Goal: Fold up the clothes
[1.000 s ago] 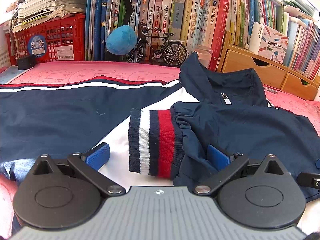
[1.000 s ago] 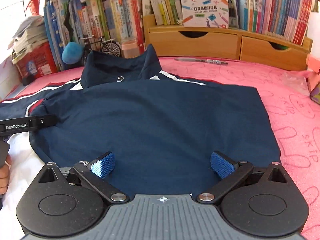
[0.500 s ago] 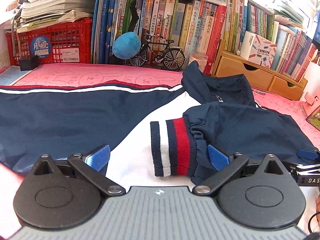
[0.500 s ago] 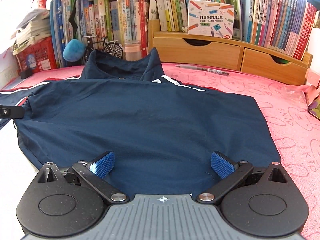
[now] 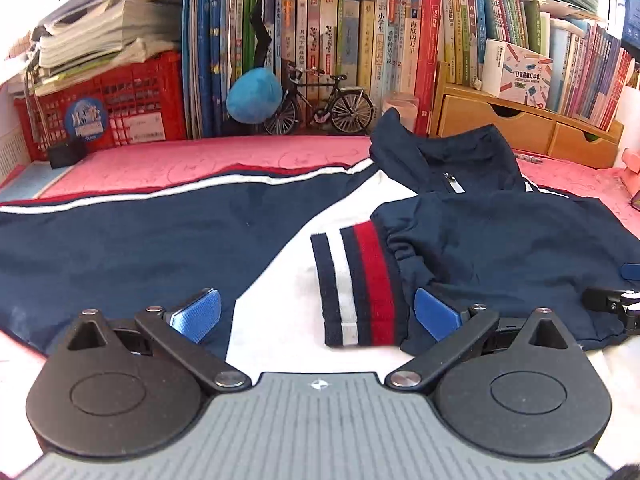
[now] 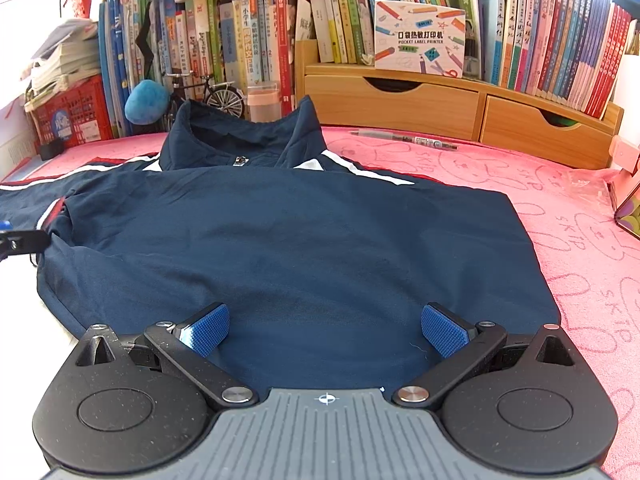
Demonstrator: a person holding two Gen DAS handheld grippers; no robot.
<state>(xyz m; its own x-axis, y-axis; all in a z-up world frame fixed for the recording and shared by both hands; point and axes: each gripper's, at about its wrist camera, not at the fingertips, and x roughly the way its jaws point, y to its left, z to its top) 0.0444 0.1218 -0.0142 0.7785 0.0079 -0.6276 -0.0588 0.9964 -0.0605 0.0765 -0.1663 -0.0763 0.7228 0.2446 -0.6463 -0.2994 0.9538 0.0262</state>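
A navy jacket (image 6: 304, 240) with white and red stripes lies on the pink cloth, its collar (image 6: 240, 140) standing toward the books. One sleeve is folded across the body, and its striped cuff (image 5: 356, 284) rests on the white panel. The other sleeve (image 5: 120, 240) stretches flat to the left. My left gripper (image 5: 316, 312) is open just in front of the cuff, holding nothing. My right gripper (image 6: 324, 326) is open over the jacket's near hem, also empty. The right gripper's tip (image 5: 612, 300) shows at the right edge of the left wrist view.
Rows of books (image 5: 360, 40), a red crate (image 5: 100, 104), a model bicycle (image 5: 320, 104) and a blue plush ball (image 5: 254, 94) line the back. Wooden drawers (image 6: 440, 104) stand at the back right, with a pen (image 6: 404, 138) lying in front of them. Pink cloth (image 6: 580, 240) lies open to the right.
Both grippers have drawn back a little from the jacket and stay open. The folded sleeve and cuff lie where they were.
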